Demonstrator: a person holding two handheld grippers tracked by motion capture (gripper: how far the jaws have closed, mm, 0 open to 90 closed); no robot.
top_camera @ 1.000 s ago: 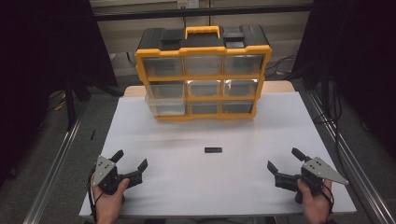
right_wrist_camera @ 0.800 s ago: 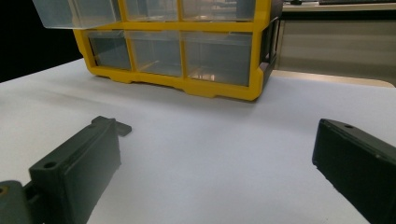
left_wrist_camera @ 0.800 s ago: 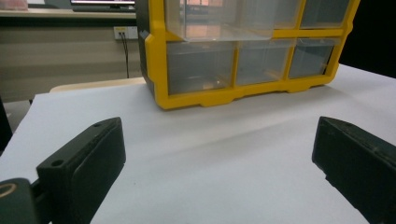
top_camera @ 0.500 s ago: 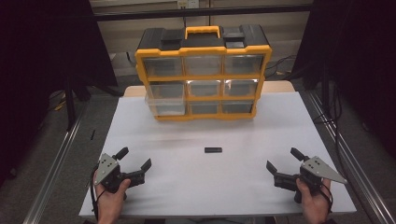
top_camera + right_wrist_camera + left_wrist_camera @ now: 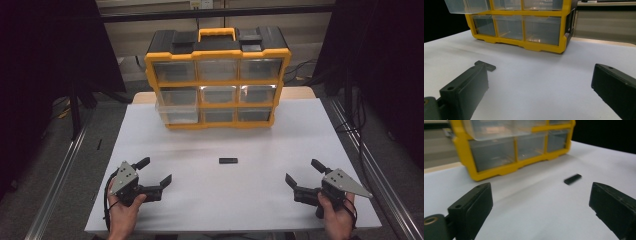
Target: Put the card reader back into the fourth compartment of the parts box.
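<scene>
A white desk [image 5: 260, 200] is seen from above, with a yellow-and-black drawer cabinet [image 5: 217, 80] standing at its far side. The cabinet is fitted with clear drawers in three rows; the left drawer of the middle row [image 5: 172, 100] is drawn out past the others. A small black bar [image 5: 228, 160] is laid flat on the bare desk, in front of the cabinet and well apart from it, roughly midway between the two hands. The left tongs [image 5: 154, 172] are held near the front left of the desk, spread wide and holding nothing; the black bar is seen beyond them in the left gripper view [image 5: 572, 179]. The right tongs [image 5: 304, 172] are held near the front right, likewise spread wide and holding nothing. Neither pair is in contact with the bar.
</scene>
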